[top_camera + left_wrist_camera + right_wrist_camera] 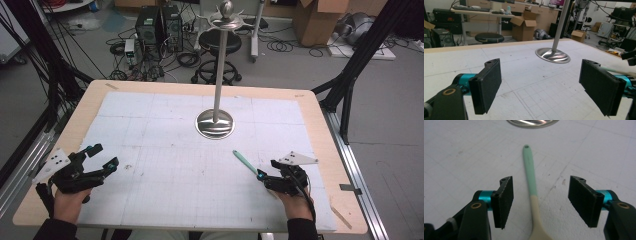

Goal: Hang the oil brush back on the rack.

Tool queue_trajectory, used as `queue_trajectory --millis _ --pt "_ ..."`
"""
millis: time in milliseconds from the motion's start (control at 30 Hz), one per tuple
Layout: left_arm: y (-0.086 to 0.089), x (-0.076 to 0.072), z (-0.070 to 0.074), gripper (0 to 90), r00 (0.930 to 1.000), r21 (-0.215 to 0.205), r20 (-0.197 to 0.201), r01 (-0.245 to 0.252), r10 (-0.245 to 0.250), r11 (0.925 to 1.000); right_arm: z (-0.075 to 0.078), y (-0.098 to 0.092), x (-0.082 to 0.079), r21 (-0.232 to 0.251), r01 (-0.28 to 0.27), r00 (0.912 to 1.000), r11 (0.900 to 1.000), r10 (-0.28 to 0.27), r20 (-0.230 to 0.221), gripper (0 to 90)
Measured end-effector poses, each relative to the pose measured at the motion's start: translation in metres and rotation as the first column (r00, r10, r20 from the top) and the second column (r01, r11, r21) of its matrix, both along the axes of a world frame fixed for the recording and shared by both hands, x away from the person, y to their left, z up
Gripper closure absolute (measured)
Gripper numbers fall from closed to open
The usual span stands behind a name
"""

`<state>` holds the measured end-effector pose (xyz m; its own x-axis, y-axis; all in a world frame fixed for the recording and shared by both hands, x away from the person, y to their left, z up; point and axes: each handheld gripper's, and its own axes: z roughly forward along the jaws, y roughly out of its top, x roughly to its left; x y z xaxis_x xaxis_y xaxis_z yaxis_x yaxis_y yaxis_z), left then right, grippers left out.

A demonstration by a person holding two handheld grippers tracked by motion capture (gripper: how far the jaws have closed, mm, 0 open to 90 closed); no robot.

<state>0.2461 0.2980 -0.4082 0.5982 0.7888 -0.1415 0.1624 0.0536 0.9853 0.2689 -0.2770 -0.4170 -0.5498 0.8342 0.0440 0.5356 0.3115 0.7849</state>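
A utensil [530,170] with a mint green handle and a cream lower part lies flat on the white gridded mat [165,150]. It runs between the jaws of my right gripper [540,205], which stands open around it without touching. In the high view this utensil [244,161] points from the right gripper [267,170] toward the metal stand's round base [215,124]. My left gripper [104,156] rests at the mat's left side, open and holding nothing. Its own view shows the left gripper [540,87] with jaws wide apart.
The stand's tall pole [220,65] rises from the mat's middle and carries a ring of hooks [226,19] at its top. Beyond the table's wooden edge [200,87] stand a stool [220,45], cardboard boxes and cables on the floor.
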Motion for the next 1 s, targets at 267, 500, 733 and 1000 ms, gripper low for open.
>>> queue_trajectory --millis 267,500,733,1000 --pt "0.0 0.0 0.0 18.5 1.0 -0.002 0.002 -0.002 0.002 1.0 -0.014 0.006 0.009 -0.069 -0.031 0.9978 0.997 0.027 -0.06 48.4" --pt "0.0 -0.001 0.0 18.5 1.0 -0.002 0.002 -0.004 0.004 1.0 -0.018 0.006 0.01 -0.071 -0.053 0.9956 0.996 0.048 -0.08 57.8" --pt "0.0 -0.001 0.0 18.6 1.0 -0.001 0.003 -0.003 0.003 1.0 -0.022 0.009 0.011 -0.096 -0.086 0.9909 0.992 0.075 -0.112 70.2" --pt "-0.001 -0.001 0.0 18.5 0.9999 0.001 0.002 -0.012 0.012 0.9999 -0.019 0.012 0.013 -0.108 -0.084 0.9868 0.991 0.068 -0.147 81.4"
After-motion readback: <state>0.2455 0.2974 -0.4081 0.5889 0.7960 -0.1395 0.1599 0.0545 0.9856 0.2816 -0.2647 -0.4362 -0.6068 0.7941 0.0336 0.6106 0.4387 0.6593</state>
